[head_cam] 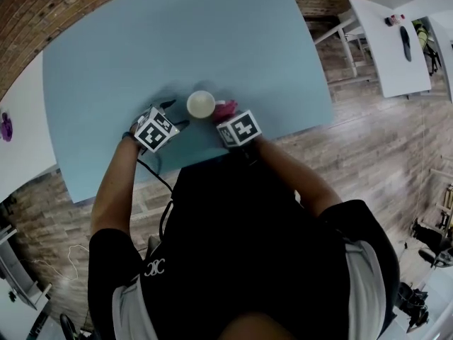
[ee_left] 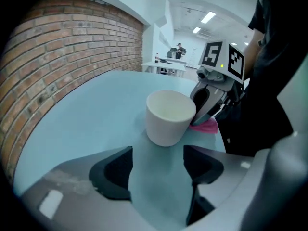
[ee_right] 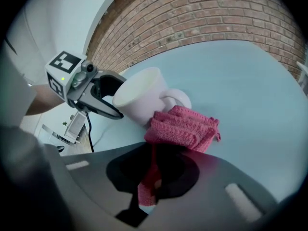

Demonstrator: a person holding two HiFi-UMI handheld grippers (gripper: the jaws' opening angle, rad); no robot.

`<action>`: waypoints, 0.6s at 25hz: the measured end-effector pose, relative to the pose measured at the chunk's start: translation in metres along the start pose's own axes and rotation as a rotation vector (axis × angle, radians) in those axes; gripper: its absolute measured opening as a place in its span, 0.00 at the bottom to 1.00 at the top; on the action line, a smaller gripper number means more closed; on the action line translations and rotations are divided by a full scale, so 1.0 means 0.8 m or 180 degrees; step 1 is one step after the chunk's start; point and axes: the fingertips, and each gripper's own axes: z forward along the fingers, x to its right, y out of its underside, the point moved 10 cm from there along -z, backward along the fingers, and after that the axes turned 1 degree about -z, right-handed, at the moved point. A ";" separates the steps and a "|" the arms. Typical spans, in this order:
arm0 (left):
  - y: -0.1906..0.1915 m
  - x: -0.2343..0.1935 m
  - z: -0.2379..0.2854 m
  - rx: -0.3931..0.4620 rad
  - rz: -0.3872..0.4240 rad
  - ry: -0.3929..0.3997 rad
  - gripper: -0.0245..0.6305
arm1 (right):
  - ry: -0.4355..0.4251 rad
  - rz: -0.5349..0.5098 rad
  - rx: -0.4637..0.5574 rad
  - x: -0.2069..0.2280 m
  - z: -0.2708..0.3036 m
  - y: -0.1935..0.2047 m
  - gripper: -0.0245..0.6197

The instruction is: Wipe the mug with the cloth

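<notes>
My right gripper [ee_right: 151,173] clamped on pink cloth [ee_right: 184,128] beside the white mug [ee_left: 168,117], left gripper [ee_left: 157,170] jaws apart, empty, should steady mug before rubbing

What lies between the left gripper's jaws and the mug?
Only bare blue table: in the left gripper view, the left gripper stands open short of the white mug, nothing between.

— What surrounds the light-blue table [head_cam: 177,41]?
— A red-brick wall [head_cam: 64,6] behind it, grey-brown wood-plank floor [head_cam: 368,140], white tables [head_cam: 393,48] to the right, strip lights [ee_left: 208,17] on a white ceiling.
</notes>
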 end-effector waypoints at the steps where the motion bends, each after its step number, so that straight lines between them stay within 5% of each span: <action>1: -0.005 -0.007 0.001 -0.0064 0.0155 0.0044 0.58 | 0.0010 -0.0012 0.0002 0.000 0.000 0.000 0.10; 10: -0.053 -0.028 0.021 -0.0586 0.2197 0.0239 0.53 | 0.0160 -0.0164 0.0029 -0.007 0.007 0.005 0.10; 15: -0.075 -0.025 0.031 -0.0656 0.2845 0.0501 0.59 | 0.0292 -0.0097 0.0036 -0.010 0.010 0.010 0.10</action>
